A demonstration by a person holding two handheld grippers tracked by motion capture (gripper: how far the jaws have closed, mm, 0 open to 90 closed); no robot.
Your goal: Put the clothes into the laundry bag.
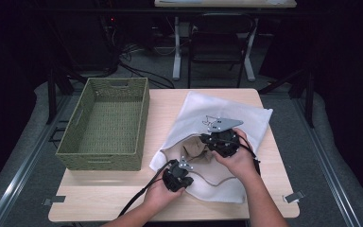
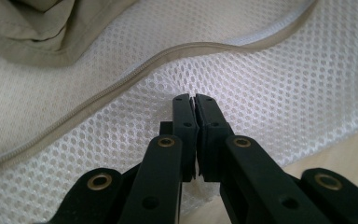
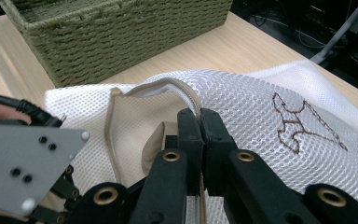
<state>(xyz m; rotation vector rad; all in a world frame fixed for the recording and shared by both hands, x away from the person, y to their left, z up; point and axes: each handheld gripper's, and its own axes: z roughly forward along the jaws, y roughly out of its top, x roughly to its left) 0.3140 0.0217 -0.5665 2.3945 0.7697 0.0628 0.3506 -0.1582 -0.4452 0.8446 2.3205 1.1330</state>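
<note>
- While the white mesh laundry bag [image 1: 227, 118] lies on the right half of the worktop [image 1: 170, 101], both claws work at its open mouth.
- Left claw [image 2: 195, 99]: jaws pressed together, pinching the mesh just below the beige zipper edge [image 2: 121, 84] at the bag's near-left rim.
- Right claw [image 3: 199, 114]: jaws pressed together on the zipper edge at the upper rim of the opening.
- Beige garment [image 1: 196, 149] sits inside the bag's mouth, between the two claws.
- Green woven basket [image 1: 106, 123] stands on the worktop's left half, just beside the bag.
</note>
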